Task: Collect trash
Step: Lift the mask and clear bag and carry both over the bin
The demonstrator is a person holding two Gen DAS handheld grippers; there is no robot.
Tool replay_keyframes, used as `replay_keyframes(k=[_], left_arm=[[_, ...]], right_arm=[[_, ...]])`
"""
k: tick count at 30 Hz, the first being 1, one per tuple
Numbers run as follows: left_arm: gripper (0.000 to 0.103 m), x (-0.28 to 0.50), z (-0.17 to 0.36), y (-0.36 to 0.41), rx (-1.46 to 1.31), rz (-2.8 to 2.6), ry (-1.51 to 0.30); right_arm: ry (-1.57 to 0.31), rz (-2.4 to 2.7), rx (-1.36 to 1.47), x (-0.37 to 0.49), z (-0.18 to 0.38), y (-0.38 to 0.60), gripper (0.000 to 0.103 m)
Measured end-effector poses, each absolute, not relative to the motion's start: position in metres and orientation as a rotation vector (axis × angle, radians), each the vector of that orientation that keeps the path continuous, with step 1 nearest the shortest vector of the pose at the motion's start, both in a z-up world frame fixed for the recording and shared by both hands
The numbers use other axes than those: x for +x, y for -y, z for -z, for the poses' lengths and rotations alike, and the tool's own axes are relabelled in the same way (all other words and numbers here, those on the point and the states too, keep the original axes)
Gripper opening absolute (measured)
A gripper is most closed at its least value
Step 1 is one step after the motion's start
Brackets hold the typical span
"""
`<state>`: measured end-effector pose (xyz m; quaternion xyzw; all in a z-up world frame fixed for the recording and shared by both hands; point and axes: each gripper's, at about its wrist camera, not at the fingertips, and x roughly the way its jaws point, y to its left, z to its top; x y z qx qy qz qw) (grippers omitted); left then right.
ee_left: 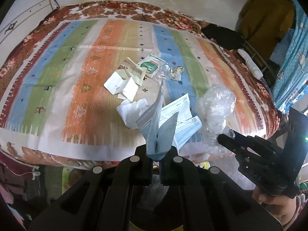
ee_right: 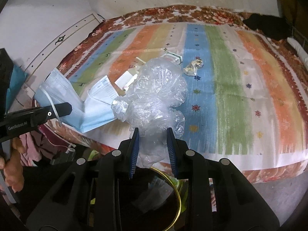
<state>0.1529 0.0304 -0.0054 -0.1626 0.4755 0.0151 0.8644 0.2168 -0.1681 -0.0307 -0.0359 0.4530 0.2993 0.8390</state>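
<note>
My left gripper [ee_left: 156, 154] is shut on a pale blue face mask [ee_left: 157, 132], which stands up folded from the jaws, with more mask material spread behind it. The right wrist view shows that gripper [ee_right: 67, 108] from the side at far left, the mask [ee_right: 96, 107] hanging from it. My right gripper [ee_right: 153, 132], with blue pads, is shut on a crumpled clear plastic bag [ee_right: 156, 96] held above the bed's near edge. It appears at the right of the left wrist view [ee_left: 225, 140] with the bag [ee_left: 215, 105]. A dark bin with a gold rim [ee_right: 178, 198] sits below it.
On the striped bed cover [ee_left: 57, 73] lie white paper pieces [ee_left: 121, 84], a crumpled tissue [ee_left: 132, 111], a green-and-white box [ee_left: 152, 65] and a gold wrapper [ee_left: 177, 70]. A black item [ee_left: 221, 34] lies at the far right corner. A wall runs behind the bed.
</note>
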Motion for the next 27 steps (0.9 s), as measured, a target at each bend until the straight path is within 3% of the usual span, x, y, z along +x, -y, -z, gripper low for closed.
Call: replay_keyframes(k=[27], left_arm=[[0.004, 0.071, 0.015, -0.005, -0.318, 0.078, -0.932]], right_arm=[[-0.926, -0.691, -0.031, 0.132, 0.038, 0.208, 0.026]])
